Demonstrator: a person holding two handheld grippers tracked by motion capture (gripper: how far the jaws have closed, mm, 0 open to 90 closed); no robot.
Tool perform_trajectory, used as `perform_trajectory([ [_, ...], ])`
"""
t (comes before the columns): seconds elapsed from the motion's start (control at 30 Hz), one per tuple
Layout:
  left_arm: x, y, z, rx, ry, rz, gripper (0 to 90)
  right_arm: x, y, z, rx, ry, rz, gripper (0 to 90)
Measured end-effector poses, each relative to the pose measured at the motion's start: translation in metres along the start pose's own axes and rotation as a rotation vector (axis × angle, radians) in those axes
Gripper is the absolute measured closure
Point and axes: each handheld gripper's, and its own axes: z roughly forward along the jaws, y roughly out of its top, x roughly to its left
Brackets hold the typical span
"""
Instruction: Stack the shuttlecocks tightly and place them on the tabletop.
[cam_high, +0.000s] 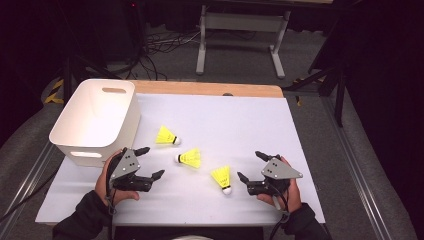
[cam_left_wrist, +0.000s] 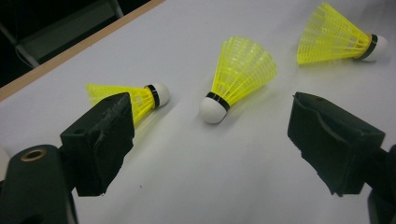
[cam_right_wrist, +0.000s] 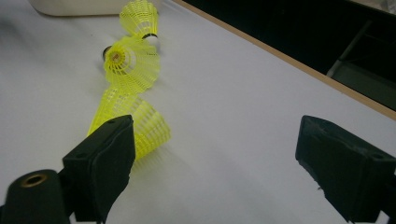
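You hold your left gripper (cam_high: 149, 162) and right gripper (cam_high: 248, 166) both spread and empty, while all three yellow plastic shuttlecocks (cam_high: 190, 158) lie on the white tabletop (cam_high: 240, 120), none yet in the white plastic bin (cam_high: 95, 117).

I see three yellow plastic shuttlecocks with white cork tips (cam_high: 190, 158) lying on their sides, strung diagonally across the white tabletop.
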Motion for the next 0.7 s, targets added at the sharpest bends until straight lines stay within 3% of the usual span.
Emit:
perform_trajectory([
  [0.17, 0.003, 0.01, 0.011, 0.021, 0.002, -0.011, 13.5, 0.0, -0.002, 0.001, 0.015, 0.009, 0.002, 12.6],
  [0.23, 0.004, 0.014, 0.015, 0.025, 0.024, -0.005, 13.3, 0.0, -0.002, 0.001, 0.018, 0.011, 0.001, 12.8],
  [0.47, 0.019, 0.03, 0.033, 0.048, 0.054, -0.062, 13.6, 0.002, -0.005, 0.004, 0.04, 0.026, -0.008, 13.6],
  [0.6, 0.029, 0.034, 0.052, 0.067, 0.07, -0.125, 13.6, 0.002, -0.006, 0.005, 0.048, 0.03, -0.008, 14.3],
  [0.7, 0.033, 0.033, 0.061, 0.094, 0.09, -0.134, 13.5, 0.002, -0.006, 0.005, 0.054, 0.03, -0.01, 14.3],
])
